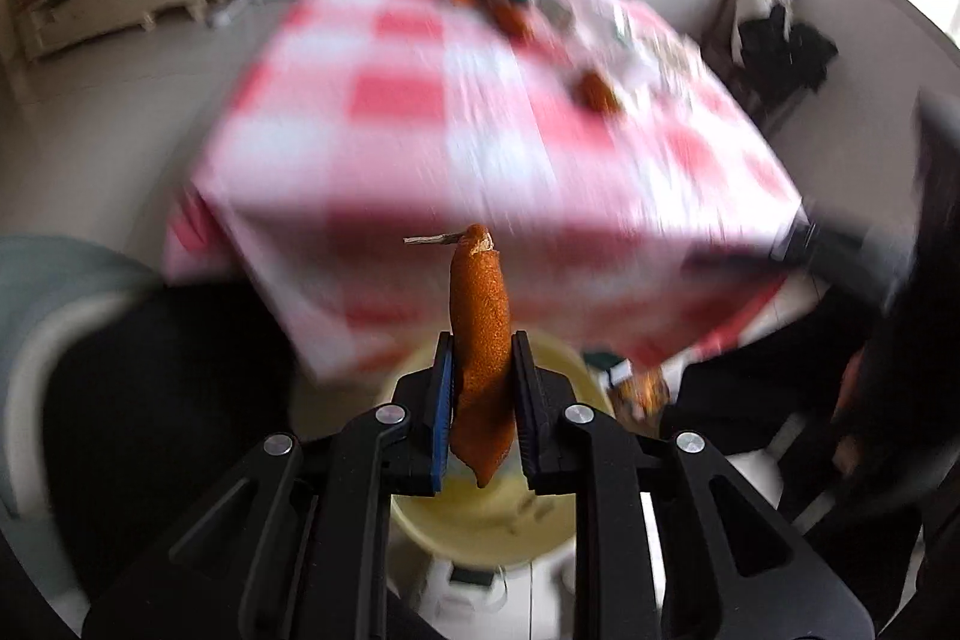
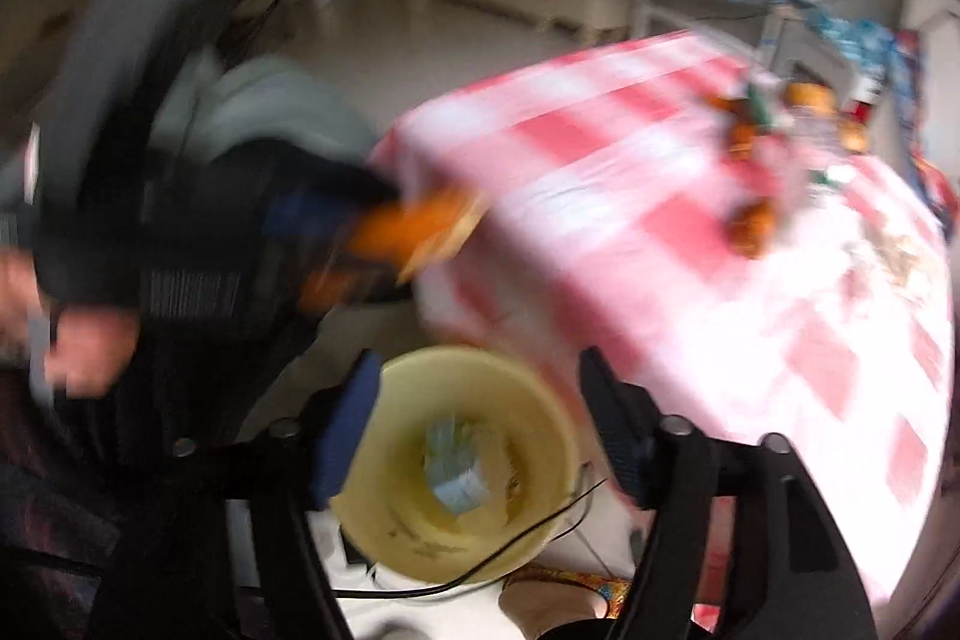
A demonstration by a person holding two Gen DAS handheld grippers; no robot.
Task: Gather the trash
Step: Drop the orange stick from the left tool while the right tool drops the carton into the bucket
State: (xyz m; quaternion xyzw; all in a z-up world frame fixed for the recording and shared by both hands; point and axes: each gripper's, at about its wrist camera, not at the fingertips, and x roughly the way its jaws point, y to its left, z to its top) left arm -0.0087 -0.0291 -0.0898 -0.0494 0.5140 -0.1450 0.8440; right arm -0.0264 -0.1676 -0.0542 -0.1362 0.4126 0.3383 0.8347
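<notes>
Currently the left gripper (image 1: 481,388) is clamped on an orange peel (image 1: 480,340) — a long curled strip held upright between both pads, its lower tip hanging below them and a thin dry stem sticking out sideways at the top. Directly beneath, in the left wrist view, sits a pale yellow bucket (image 1: 510,532), so the peel is above its opening and off the table. The right gripper (image 2: 480,418) has its fingers spread wide with nothing between them; it looks down over the same yellow bucket (image 2: 540,400), where a crumpled bluish-white wrapper (image 2: 459,466) lies on the bottom. A thin black cable (image 2: 510,556) crosses the bucket's near rim. Behind, the table with a red-and-white checked cloth (image 1: 420,100) carries more orange scraps (image 1: 597,91) — heavily blurred, details unreadable.
</notes>
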